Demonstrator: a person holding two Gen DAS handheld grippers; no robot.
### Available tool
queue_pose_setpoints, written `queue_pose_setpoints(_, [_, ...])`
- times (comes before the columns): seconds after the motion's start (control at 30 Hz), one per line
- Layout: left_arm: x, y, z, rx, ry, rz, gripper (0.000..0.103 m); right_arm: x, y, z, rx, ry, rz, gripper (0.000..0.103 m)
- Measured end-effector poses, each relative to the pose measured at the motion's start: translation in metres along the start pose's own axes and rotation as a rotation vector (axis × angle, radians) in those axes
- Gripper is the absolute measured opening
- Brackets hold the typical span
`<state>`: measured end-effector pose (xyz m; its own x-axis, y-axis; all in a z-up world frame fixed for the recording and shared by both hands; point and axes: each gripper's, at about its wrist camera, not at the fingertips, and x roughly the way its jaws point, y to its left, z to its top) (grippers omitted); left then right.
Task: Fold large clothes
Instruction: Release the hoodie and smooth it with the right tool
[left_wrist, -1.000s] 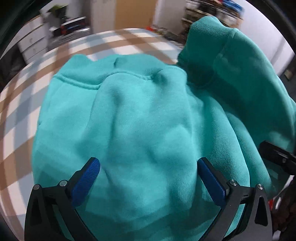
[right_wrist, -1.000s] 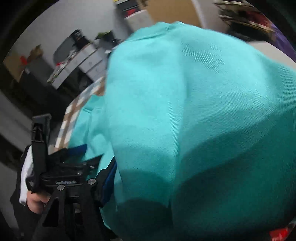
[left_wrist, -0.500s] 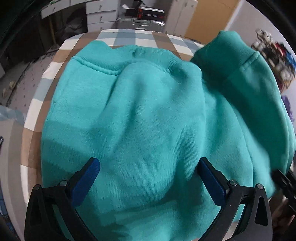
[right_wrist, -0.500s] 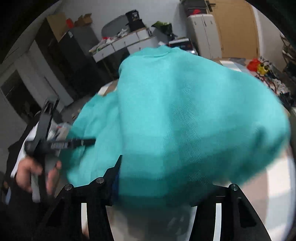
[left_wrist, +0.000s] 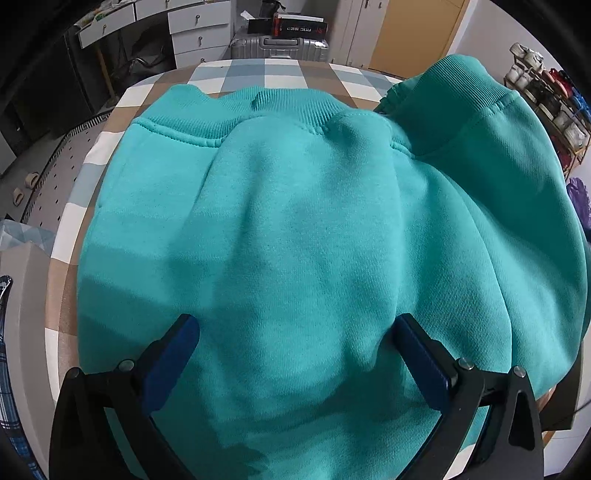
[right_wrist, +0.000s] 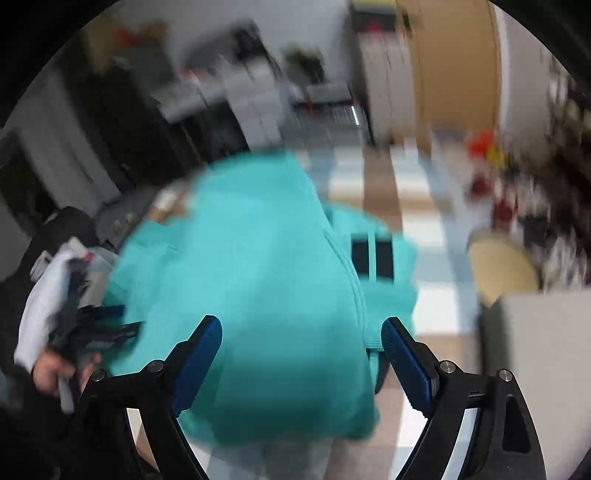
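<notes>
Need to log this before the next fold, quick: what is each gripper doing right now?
Left gripper: open, jaws wide over the teal fleece sweatshirt, pads not pressing it.
Right gripper: jaws opening, sweatshirt between them, not gripped.

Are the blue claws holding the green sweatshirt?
No. Both the left gripper and right gripper, its jaws opening, are spread above the teal sweatshirt, gripping nothing.
</notes>
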<state>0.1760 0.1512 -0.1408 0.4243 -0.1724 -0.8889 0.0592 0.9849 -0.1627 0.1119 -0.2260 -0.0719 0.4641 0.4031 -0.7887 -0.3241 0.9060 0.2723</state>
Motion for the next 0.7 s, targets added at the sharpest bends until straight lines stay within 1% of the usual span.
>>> queue_pose_setpoints(0.03, [0.000,0.000,-0.001,0.000,-0.001,0.000,0.102,0.015,-0.004,0.009,0.051,0.054,0.028,0.058])
queue_pose_setpoints(0.07, [0.001,0.000,-0.001,0.002,-0.003,0.000,0.102,0.022,-0.008,0.011,0.094,0.087,0.039,0.054])
queue_pose_setpoints(0.1, [0.001,0.001,-0.001,0.003,-0.006,0.001,0.102,0.018,-0.007,0.012,0.101,0.073,0.046,0.034])
queue_pose_setpoints(0.13, [0.001,0.000,-0.001,0.006,-0.007,0.003,0.102,0.002,-0.001,0.012,0.068,0.017,0.069,0.015])
queue_pose_setpoints(0.17, [0.000,0.000,-0.001,0.009,-0.008,0.005,0.102,-0.020,0.005,0.008,0.032,-0.051,0.103,0.014])
queue_pose_setpoints(0.23, [0.000,0.000,-0.001,0.012,-0.007,0.004,0.102,-0.058,0.009,-0.012,0.019,-0.158,0.132,0.011])
queue_pose_setpoints(0.27, [0.000,0.000,-0.001,0.012,-0.005,0.002,0.102,-0.066,0.011,-0.020,0.016,-0.180,0.126,0.011])
queue_pose_setpoints(0.3, [-0.001,0.001,-0.001,0.013,-0.004,0.000,0.102,-0.080,0.011,-0.038,0.011,-0.206,0.088,0.011])
queue_pose_setpoints(0.37, [-0.001,0.001,-0.001,0.017,-0.002,-0.014,0.102,-0.087,0.003,-0.074,0.035,-0.223,0.044,0.011])
queue_pose_setpoints(0.4, [-0.001,0.001,-0.001,0.019,0.000,-0.020,0.102,-0.081,-0.004,-0.098,0.064,-0.200,-0.009,0.011])
queue_pose_setpoints(0.43, [-0.002,0.000,-0.001,0.024,0.002,-0.021,0.102,-0.072,-0.013,-0.117,0.108,-0.172,-0.036,0.011])
queue_pose_setpoints(0.5, [-0.002,-0.002,-0.002,0.034,-0.001,-0.008,0.102,-0.054,-0.035,-0.147,0.241,-0.123,-0.020,0.012])
queue_pose_setpoints(0.53, [-0.002,-0.002,-0.003,0.034,-0.004,-0.006,0.102,-0.045,-0.049,-0.161,0.330,-0.093,-0.024,0.017])
queue_pose_setpoints(0.57, [-0.002,-0.001,-0.003,0.033,-0.005,-0.007,0.102,-0.041,-0.064,-0.173,0.422,-0.090,0.007,0.020])
queue_pose_setpoints(0.6, [-0.002,0.000,-0.003,0.033,-0.006,-0.008,0.102,-0.043,-0.073,-0.180,0.482,-0.099,0.042,0.025])
queue_pose_setpoints(0.63, [-0.002,0.001,-0.002,0.033,-0.005,-0.008,0.102,-0.050,-0.080,-0.186,0.547,-0.120,0.073,0.025])
queue_pose_setpoints(0.67, [-0.003,0.001,-0.002,0.032,-0.002,-0.008,0.102,-0.059,-0.085,-0.195,0.586,-0.162,0.114,0.027])
queue_pose_setpoints(0.7, [-0.003,0.002,-0.002,0.031,0.001,-0.009,0.102,-0.063,-0.085,-0.198,0.589,-0.190,0.141,0.036])
